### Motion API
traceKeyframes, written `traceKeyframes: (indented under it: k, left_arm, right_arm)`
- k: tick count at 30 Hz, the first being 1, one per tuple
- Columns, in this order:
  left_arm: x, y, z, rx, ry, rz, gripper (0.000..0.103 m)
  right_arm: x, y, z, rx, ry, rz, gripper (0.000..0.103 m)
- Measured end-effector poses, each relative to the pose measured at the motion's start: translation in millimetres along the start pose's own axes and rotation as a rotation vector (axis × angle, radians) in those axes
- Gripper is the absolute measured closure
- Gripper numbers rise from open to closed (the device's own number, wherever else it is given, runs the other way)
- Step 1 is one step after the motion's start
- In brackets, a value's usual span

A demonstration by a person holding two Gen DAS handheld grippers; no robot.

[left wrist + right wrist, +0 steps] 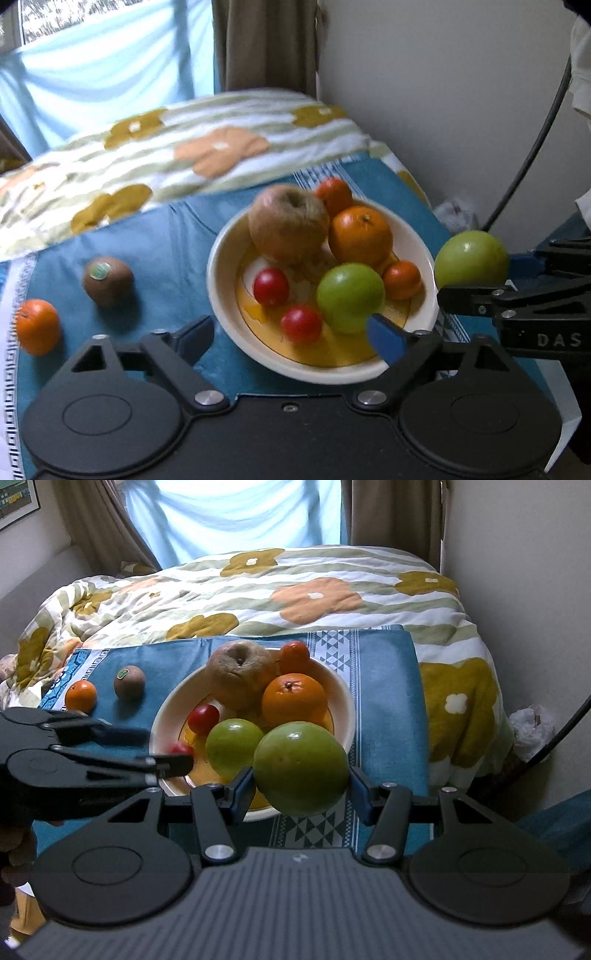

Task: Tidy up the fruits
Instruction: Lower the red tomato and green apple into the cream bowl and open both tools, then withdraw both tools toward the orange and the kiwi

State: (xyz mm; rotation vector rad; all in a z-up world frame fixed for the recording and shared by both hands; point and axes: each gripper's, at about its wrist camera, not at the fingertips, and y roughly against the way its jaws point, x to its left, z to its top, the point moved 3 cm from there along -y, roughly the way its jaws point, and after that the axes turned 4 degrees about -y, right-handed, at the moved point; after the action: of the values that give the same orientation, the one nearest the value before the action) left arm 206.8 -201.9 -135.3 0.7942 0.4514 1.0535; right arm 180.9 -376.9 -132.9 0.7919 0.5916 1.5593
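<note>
Right gripper (301,788): clenched on a green apple (301,768) — the blue pads (242,790) press its two sides, and the fruit hangs above the bowl's near rim, clear of the cloth. From the left wrist view the same apple (471,260) sits off to the right of the bowl, held in the right gripper (480,273).

Left gripper (291,332): released, fingers spread wide with nothing between them; its blue right fingertip (386,338) overlaps the bowl's near rim, beside the second green apple.

Bowl (341,701): cream with a yellow inside, just ahead of both grippers on a blue cloth (384,686).

In the bowl: a second green apple (233,746) nearest the right gripper, a large orange (294,698) behind it, a wrinkled brown apple (240,675) at the far left, a small mandarin (294,656) at the far rim, another small mandarin (402,279) by the right rim, and two red cherry tomatoes (270,286) on the near left.

Outside the bowl: a kiwi (108,280) with a sticker and a lone mandarin (37,326), both on the cloth ahead and to the left of the left gripper — the mandarin farthest left.

Beyond the cloth: a flowered quilt (258,598).
</note>
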Motion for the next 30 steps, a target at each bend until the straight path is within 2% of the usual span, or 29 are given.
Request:
traceKeyframes:
  k: [13,24,25,28,30]
  left_arm:
    - [18,35,-17,0.010,0.086,0.066,0.010]
    - [26,40,-28,0.019,0.126,0.087,0.010]
    - [26,41,-29,0.020,0.129,0.088,0.010]
    - [28,43,-32,0.024,0.137,0.092,0.010]
    - [29,44,-33,0.023,0.145,0.093,0.010]
  right_arm:
    - [6,-4,-3,0.010,0.054,0.041,0.034]
    - [21,-23,-3,0.016,0.143,0.067,0.033]
    - [23,-24,-3,0.016,0.161,0.054,0.031]
    - [28,-22,-4,-0.028,0.213,-0.003,0.006]
    - [28,-18,-6,-0.050,0.232,-0.022,0.004]
